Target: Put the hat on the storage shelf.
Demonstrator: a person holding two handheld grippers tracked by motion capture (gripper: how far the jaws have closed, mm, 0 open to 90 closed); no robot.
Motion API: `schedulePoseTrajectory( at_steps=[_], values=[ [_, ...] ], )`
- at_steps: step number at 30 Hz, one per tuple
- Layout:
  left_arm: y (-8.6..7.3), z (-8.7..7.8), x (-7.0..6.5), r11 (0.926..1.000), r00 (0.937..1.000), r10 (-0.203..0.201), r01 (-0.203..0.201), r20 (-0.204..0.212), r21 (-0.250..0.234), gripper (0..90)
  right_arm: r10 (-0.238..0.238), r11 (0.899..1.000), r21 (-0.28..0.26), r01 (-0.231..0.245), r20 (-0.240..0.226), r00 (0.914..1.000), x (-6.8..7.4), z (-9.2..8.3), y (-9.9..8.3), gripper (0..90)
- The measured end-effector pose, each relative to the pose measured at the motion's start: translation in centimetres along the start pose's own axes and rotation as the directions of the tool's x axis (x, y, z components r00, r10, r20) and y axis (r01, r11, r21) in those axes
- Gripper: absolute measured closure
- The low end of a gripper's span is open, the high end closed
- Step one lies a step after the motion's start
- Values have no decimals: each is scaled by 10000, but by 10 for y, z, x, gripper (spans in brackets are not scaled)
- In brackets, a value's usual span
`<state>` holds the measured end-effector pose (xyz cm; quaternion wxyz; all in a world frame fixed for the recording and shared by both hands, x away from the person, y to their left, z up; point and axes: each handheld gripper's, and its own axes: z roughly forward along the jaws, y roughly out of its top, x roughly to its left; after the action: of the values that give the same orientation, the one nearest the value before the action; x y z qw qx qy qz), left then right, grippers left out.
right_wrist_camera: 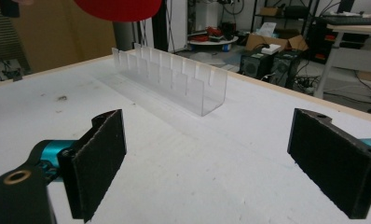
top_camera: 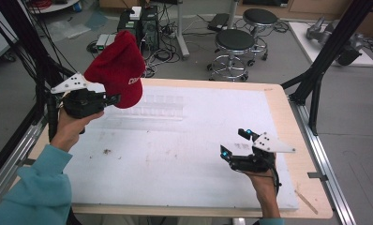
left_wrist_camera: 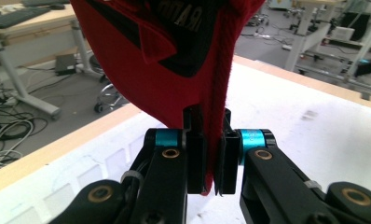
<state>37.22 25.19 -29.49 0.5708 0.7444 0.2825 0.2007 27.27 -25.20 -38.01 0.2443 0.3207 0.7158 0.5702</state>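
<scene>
Red fabric cap (top_camera: pixel 120 68) with white lettering on its side hangs in the air above the table's far left corner, at about ten o'clock from the table's middle, and we see it clamped by its brim edge. Our left tongs (top_camera: pixel 113 99) are clenched on that edge; in the left gripper view the two black pads pinch the red cloth (left_wrist_camera: pixel 193 56) between them, and the dark underside of the cap with its lettering rises above them. Just past the cap, toward twelve o'clock, a clear plastic rack with a row of upright dividers (top_camera: pixel 152 108) lies on the white-topped table (top_camera: pixel 175 154); in the right gripper view it (right_wrist_camera: pixel 174 81) runs away from us toward eleven o'clock, with the cap's red curve (right_wrist_camera: pixel 118 9) over its far end. Our right tongs (top_camera: pixel 234 143) hover at about four o'clock, well apart from the cap, released wide with bare table between the pads.
</scene>
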Motion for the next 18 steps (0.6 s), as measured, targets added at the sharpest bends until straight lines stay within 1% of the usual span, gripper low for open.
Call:
schedulePoseTrajectory(
  at_steps=[5, 7, 9, 11, 12, 13, 14, 15, 16, 17, 18],
  values=[
    [-5, 8, 14, 9999, 9991, -125, 122, -404, -72, 852, 31, 9999, -145, -28, 236, 9997, 1, -6, -21, 105],
    [-7, 11, 18, 9998, 9986, -172, 167, -497, -113, 852, 51, 9999, -143, -45, 420, 9991, 0, -8, -30, 105],
    [-7, 14, 24, 9998, 9978, -176, 178, -639, 22, 852, 145, 9998, -109, -140, 513, 9986, 0, -9, -37, 105],
    [-4, 17, 28, 9998, 9971, -127, 137, -756, 132, 852, 80, 9999, -87, -74, 683, 9976, -1, -10, -43, 105],
    [-3, 18, 30, 9999, 9968, -2, 16, -802, 172, 852, 64, 9999, -100, -57, 750, 9972, -1, -10, -45, 105],
    [-2, 19, 31, 9999, 9966, 35, -23, -826, 146, 852, 94, 9999, -111, -84, 877, 9961, -1, -11, -49, 105],
    [-3, 20, 33, 10000, 9964, 3, 4, -852, 87, 852, 55, 9999, -152, -41, 950, 9955, -1, -11, -50, 105],
    [-5, 22, 34, 9999, 9964, -46, 56, -843, 116, 852, 38, 9997, -258, -9, 1136, 9935, -2, -12, -53, 105],
    [-6, 23, 35, 9998, 9964, -49, 63, -852, 162, 852, 140, 9998, -189, -117, 1248, 9921, -2, -12, -54, 105],
    [-8, 25, 36, 9995, 9957, 21, 9, -930, 321, 852, 114, 9998, -144, -96, 1316, 9912, -2, -12, -54, 105],
    [-9, 26, 36, 9993, 9953, 33, 4, -972, 373, 852, 66, 9999, -154, -45, 1384, 9904, -3, -12, -54, 104]
  ],
)
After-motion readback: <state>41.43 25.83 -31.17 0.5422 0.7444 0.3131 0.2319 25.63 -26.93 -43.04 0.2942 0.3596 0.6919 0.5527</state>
